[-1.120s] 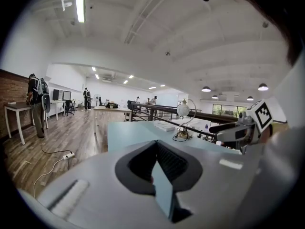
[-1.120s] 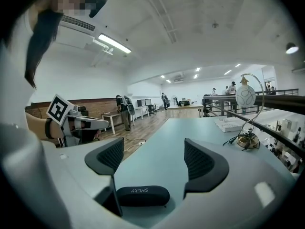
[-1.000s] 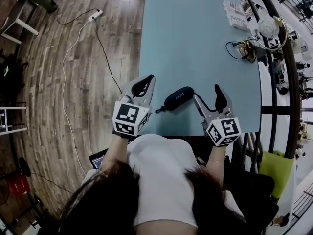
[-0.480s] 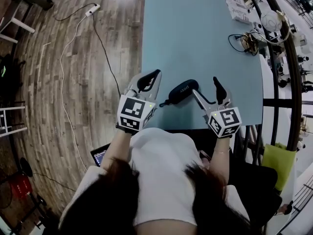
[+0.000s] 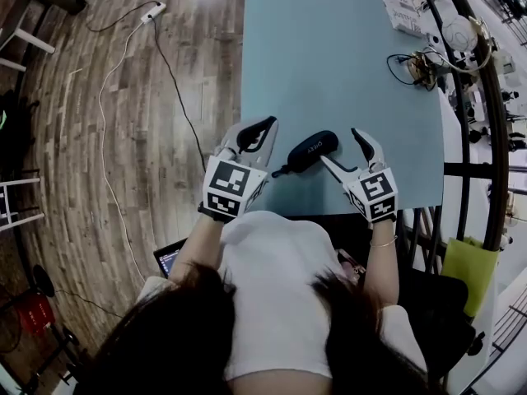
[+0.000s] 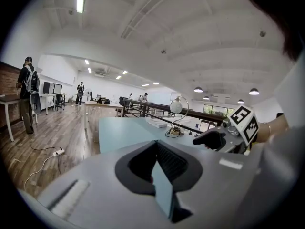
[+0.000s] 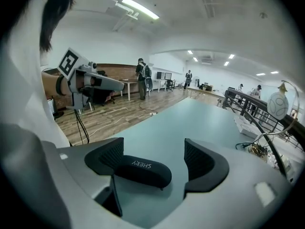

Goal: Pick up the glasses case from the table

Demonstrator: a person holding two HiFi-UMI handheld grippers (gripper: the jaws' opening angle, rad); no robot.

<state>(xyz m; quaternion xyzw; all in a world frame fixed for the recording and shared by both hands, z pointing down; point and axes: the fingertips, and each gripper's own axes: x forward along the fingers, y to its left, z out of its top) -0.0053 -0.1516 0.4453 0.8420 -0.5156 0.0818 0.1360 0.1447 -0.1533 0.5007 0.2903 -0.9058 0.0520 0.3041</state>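
The glasses case (image 5: 311, 151) is a black oblong pouch with white lettering, lying near the front edge of the light blue table (image 5: 329, 56). My right gripper (image 5: 339, 146) is open around its right end. In the right gripper view the glasses case (image 7: 143, 170) lies low between the jaws, against the left pad (image 7: 107, 157) and apart from the right one. I cannot tell if it touches the left pad. My left gripper (image 5: 265, 126) hovers just left of the case, shut and holding nothing. In the left gripper view only a thin sliver of table shows between the left gripper (image 6: 156, 147) pads.
Tangled cables and small parts (image 5: 416, 68), a white globe lamp (image 5: 457, 31) and papers (image 5: 402, 11) sit along the table's right side, by a black railing (image 5: 486, 138). A power strip and cord (image 5: 156, 11) lie on the wooden floor to the left. The table's front edge is close to my body.
My right gripper has moved forward a little, bringing its open jaws further along the case's right end. The left gripper has edged forward slightly and stays shut. The case has not moved.
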